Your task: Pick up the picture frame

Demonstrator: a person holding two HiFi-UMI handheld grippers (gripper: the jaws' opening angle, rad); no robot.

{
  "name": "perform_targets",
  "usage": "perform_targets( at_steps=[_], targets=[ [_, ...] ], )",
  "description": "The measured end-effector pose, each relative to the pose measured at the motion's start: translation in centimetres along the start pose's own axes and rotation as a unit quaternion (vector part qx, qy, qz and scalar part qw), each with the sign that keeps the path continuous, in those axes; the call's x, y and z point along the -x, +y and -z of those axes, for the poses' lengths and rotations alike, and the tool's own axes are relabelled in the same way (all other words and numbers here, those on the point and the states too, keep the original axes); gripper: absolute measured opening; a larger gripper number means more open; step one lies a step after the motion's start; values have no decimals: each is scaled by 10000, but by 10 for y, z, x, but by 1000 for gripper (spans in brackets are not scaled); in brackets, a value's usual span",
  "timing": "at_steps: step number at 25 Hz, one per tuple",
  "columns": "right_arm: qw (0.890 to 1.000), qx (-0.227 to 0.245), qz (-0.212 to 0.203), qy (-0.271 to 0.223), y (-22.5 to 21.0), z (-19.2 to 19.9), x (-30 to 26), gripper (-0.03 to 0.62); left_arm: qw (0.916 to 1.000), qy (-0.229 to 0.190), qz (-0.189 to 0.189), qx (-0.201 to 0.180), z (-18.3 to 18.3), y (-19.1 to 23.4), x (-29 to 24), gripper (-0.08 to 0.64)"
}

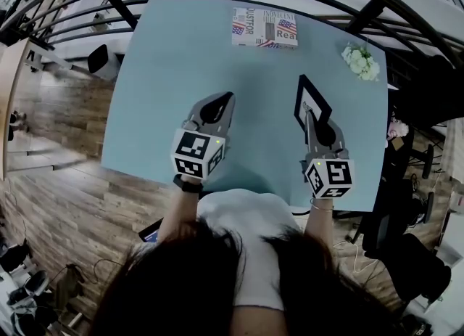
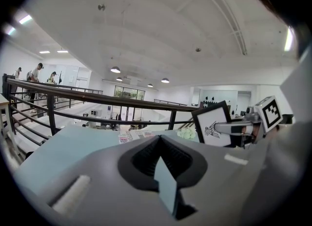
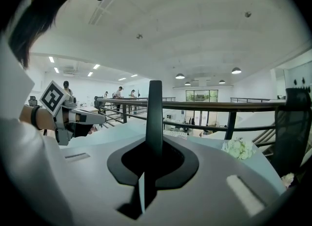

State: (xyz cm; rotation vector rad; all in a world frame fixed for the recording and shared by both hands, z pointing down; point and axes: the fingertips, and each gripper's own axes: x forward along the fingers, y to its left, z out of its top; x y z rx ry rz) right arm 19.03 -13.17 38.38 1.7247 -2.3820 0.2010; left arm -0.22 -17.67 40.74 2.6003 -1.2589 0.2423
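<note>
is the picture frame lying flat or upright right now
Upright: the right gripper is shut on the picture frame, whose face stands vertical in the left gripper view.

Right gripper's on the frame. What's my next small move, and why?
Probably lift the right gripper straight up, jaws kept shut: its view shows the picture frame edge-on, clamped between them, while the left gripper is shut on nothing, apart from it.

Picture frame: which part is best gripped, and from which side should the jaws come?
Grip the picture frame on its thin black border at the near edge, coming in from the person's side. It is upright and flat, so the jaws can close across front and back. The right gripper is shut on it just so.
</note>
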Motion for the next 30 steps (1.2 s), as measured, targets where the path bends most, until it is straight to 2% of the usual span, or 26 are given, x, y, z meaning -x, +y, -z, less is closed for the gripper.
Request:
perform_targets(
  at_steps=[30],
  targets=[
    [9997, -160, -72, 146, 2, 10, -2, 14, 9999, -48, -64, 78, -1, -1, 4, 58]
  ],
)
